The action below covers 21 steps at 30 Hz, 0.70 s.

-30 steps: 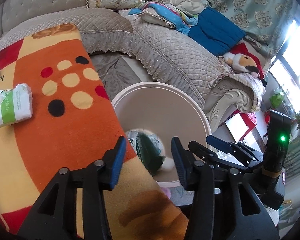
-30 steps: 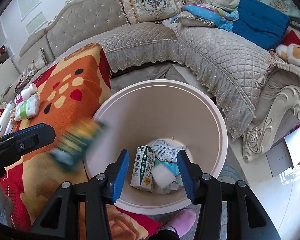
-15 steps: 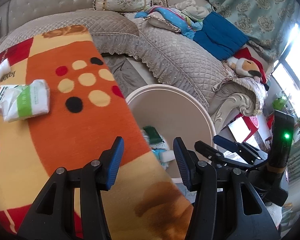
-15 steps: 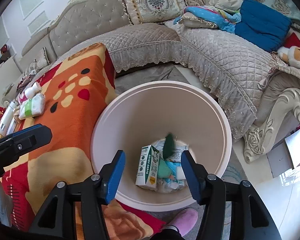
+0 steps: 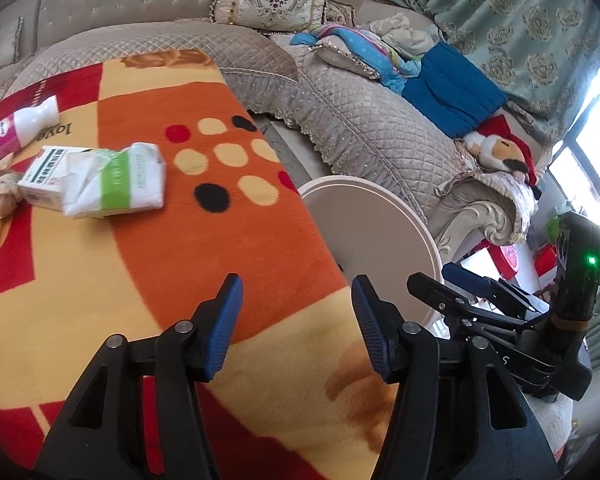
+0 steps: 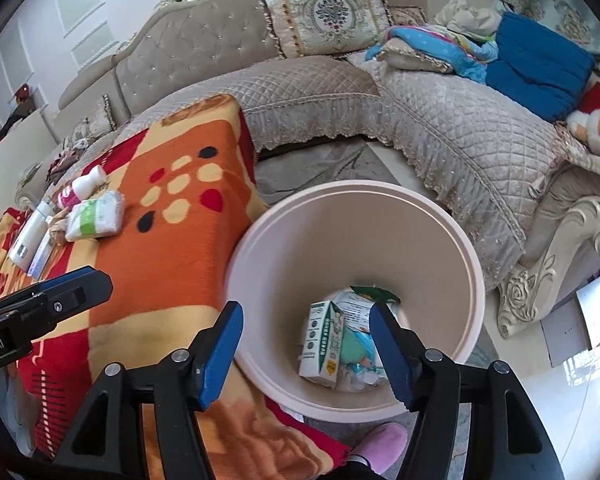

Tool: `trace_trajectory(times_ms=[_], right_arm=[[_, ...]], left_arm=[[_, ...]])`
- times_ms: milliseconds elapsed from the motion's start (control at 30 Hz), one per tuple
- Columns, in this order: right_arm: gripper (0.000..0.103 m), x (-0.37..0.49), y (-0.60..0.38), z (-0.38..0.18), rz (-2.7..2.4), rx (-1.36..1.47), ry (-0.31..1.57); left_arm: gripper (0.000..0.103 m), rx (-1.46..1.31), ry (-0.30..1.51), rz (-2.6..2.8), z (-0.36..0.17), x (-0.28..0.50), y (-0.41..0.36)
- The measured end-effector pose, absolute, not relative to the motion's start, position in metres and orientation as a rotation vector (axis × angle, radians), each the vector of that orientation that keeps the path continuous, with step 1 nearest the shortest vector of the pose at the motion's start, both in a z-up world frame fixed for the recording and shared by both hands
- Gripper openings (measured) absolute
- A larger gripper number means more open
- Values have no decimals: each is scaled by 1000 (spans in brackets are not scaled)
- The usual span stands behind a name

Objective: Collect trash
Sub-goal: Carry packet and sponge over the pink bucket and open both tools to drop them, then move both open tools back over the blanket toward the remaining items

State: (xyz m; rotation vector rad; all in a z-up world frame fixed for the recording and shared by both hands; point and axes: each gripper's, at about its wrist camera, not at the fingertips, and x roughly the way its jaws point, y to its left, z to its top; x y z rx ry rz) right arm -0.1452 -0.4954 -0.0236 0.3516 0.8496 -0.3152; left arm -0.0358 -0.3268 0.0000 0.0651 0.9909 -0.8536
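A beige trash bin (image 6: 466, 264) stands on the floor beside the blanket-covered table (image 6: 172, 264); it also shows in the left wrist view (image 5: 384, 208). Inside lie a green-white carton (image 6: 322, 340), a green wrapper (image 6: 374, 293) and other scraps. On the blanket lie a white-green tissue pack (image 5: 114, 180), a small box (image 5: 40, 174), a white-pink bottle (image 5: 18, 128) and crumpled paper (image 5: 0, 194). My left gripper (image 5: 296, 328) is open and empty over the blanket. My right gripper (image 6: 306, 354) is open and empty above the bin.
A quilted beige sofa (image 6: 440, 128) wraps around behind the bin, with cushions, a blue cloth (image 6: 540, 68) and a plush toy (image 5: 500, 152). A pink slipper (image 6: 380, 446) is by the bin. More items (image 6: 30, 240) lie at the blanket's far left.
The green wrapper fell from my left gripper into the bin and now rests there. My left gripper has swung left, away from the bin and over the blanket. My right gripper stayed over the bin.
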Motion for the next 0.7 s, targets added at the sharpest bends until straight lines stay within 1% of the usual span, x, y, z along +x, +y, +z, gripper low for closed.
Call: trace_trajectory(times_ms=[300,433,567,700], right_arm=[[66,-127,-461,-11,-246,302,844],[66,-118,-445,-8,-213,280,846],[70,-109,-428,-7,-177,264,848],[70,-99,-413,-7,-144,253,853]], left_arm=[[59,44,981,-798,2,-28,-282],[59,44,972,-734,0,-21,-254],[59,50,964,-659,-4,-16,-222],[59,38,970,-592,-9,-9,-191]])
